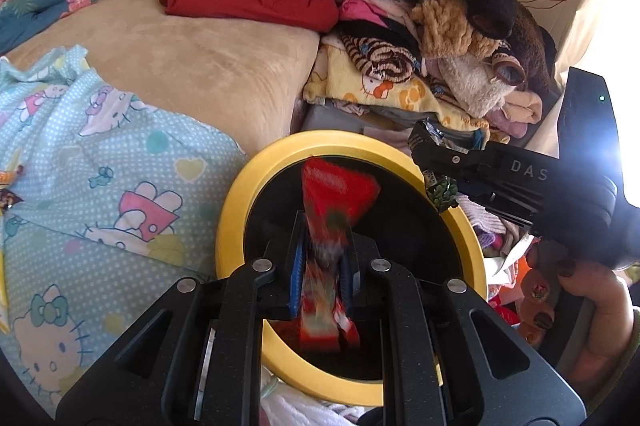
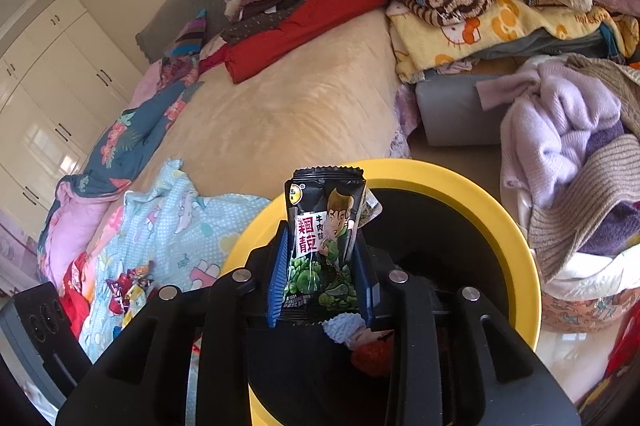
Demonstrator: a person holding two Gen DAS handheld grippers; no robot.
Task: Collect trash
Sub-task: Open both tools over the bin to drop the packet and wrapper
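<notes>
Dropping trash into the yellow bin (image 1: pixel 234 226), near the bed. Left gripper (image 1: pixel 322 262) pinching a red wrapper (image 1: pixel 338 193) over the hole. Right gripper (image 2: pixel 324 274) pinching a black snack bag (image 2: pixel 324 226) above the rim. Next, probably: open up, let both fall in.

This is a bedroom in a home. A bed (image 2: pixel 280 113) with a tan plush cover fills the middle, with a Hello Kitty sheet (image 1: pixel 100 185) and a floral quilt (image 2: pixel 132 141) rumpled on it, and a heap of folded clothes and blankets (image 1: pixel 400 5) stacked along its far side. White built-in wardrobe doors (image 2: pixel 52 97) with dark handles line one wall, and a curtain (image 1: pixel 600 5) lets in bright daylight.
</notes>
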